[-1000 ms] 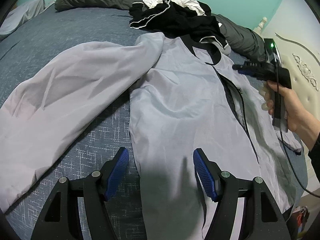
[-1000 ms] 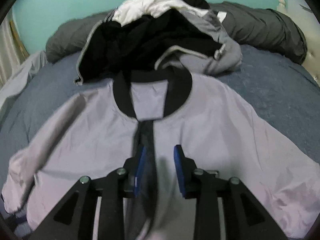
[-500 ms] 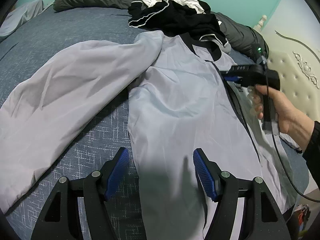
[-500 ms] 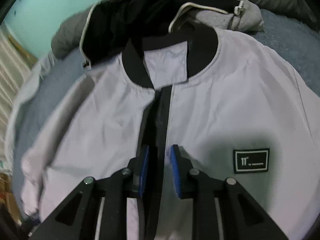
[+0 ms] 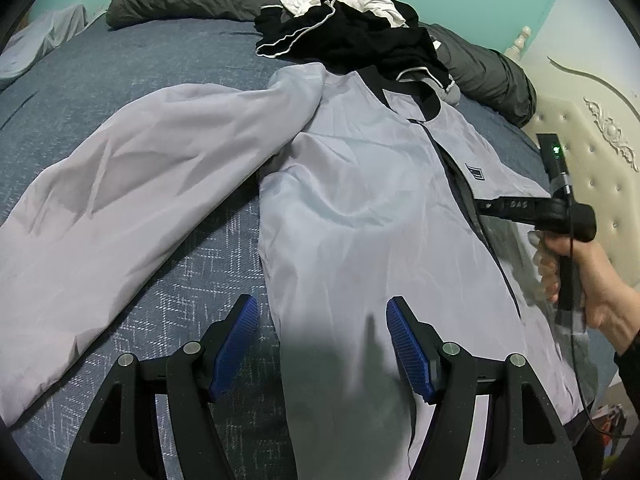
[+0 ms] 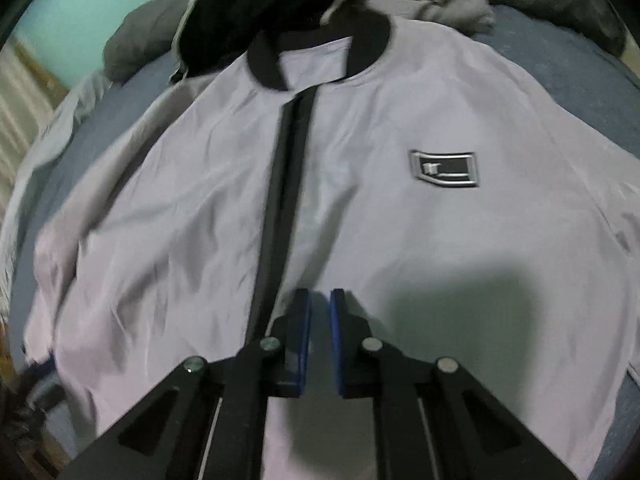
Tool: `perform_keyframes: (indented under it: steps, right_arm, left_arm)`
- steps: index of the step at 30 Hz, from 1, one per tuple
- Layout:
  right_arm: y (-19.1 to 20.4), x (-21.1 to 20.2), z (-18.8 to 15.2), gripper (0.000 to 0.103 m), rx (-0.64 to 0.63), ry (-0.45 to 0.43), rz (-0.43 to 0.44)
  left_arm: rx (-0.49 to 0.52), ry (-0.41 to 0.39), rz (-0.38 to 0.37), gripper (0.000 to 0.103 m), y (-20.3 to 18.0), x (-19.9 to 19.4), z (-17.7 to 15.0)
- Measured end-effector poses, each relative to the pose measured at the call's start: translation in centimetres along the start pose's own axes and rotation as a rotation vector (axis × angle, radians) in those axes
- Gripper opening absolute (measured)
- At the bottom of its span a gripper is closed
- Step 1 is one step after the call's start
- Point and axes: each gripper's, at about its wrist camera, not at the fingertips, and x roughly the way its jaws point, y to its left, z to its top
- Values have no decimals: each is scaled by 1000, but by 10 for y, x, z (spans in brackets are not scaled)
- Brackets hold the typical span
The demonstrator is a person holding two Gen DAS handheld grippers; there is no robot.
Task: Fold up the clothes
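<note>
Your grey jacket (image 5: pixel 360 208) lies spread front-up on the blue bed (image 5: pixel 120 72), its sleeve stretched out to the left.

Your left tool (image 5: pixel 320 344) hangs wide open over the jacket's lower edge, gripping nothing. Your right tool (image 6: pixel 319 312) is closing beside the black zipper placket (image 6: pixel 286 184) (its pads are nearly together, with no cloth visibly pinched). A clothes pile (image 5: pixel 352 32) sits past the collar.

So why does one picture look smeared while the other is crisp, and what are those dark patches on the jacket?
Right wrist view: motion blur smears the grey jacket and its chest patch, and the right gripper, its fingers closing, throws a dark shadow beside itself. Left wrist view: sharp, the left gripper shadowing the cloth between its fingers; the fisheye bends the bed in both.
</note>
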Motion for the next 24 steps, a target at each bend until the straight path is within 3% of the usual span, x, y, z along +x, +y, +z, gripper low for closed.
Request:
perform_keyframes:
  steps: [4, 9, 15, 18, 20, 24]
  right_arm:
    - [17, 5, 2, 8, -53, 22, -29]
    - [14, -52, -11, 8, -56, -37, -12]
    - [-40, -132, -80, 9, 15, -29, 33]
    - [-66, -164, -122, 15, 53, -13, 44]
    - [-78, -182, -154, 29, 79, 1, 59]
    - [-100, -200, -209, 31, 111, 32, 80]
  left_arm:
    - [15, 8, 15, 71, 0, 0, -3]
    - [33, 14, 20, 71, 0, -8, -11]
    - [39, 15, 20, 71, -3, -34, -27]
    - [15, 36, -6, 71, -3, -51, -38]
    - [17, 63, -14, 71, -5, -62, -49]
    - [23, 117, -31, 71, -7, -83, -73]
